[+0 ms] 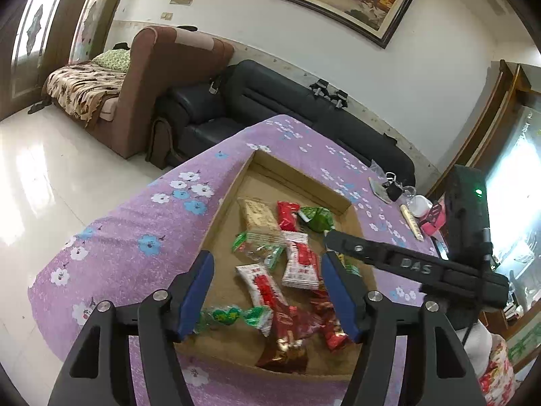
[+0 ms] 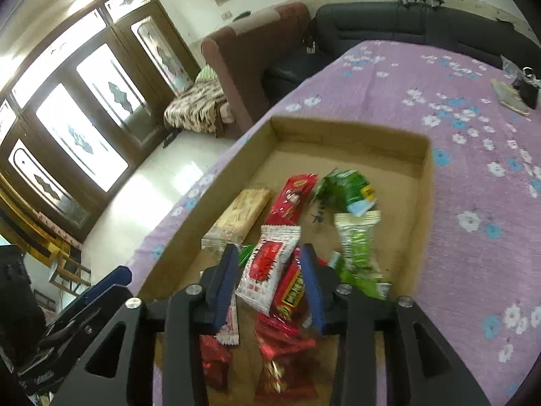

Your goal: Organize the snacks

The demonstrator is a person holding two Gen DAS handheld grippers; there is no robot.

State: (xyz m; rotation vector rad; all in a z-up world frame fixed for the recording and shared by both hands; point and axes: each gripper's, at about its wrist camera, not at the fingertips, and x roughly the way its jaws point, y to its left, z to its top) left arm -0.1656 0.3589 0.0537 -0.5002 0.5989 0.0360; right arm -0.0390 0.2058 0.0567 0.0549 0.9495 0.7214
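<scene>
A shallow cardboard box [image 1: 294, 176] [image 2: 345, 132] lies on the purple flowered cloth and holds several snack packets. Among them are a tan packet [image 1: 258, 215] [image 2: 241, 215], a red one [image 1: 287, 215] [image 2: 292, 199], a green one [image 1: 318, 218] [image 2: 348, 187] and dark red wrappers [image 1: 287, 348] [image 2: 280, 348]. My left gripper [image 1: 268, 289] hangs open above the packets at the box's near end, gripping nothing. My right gripper [image 2: 269, 282] stands over the same pile. A white-and-red packet [image 2: 267, 267] lies between its blue pads, which do not press on it.
The purple cloth [image 1: 135, 237] drops off at the table's left edge to a glossy tiled floor. Keys [image 1: 394, 191], a white cup [image 1: 421, 204] and small items sit at the far right of the table. A black sofa [image 1: 270, 101] stands behind the table.
</scene>
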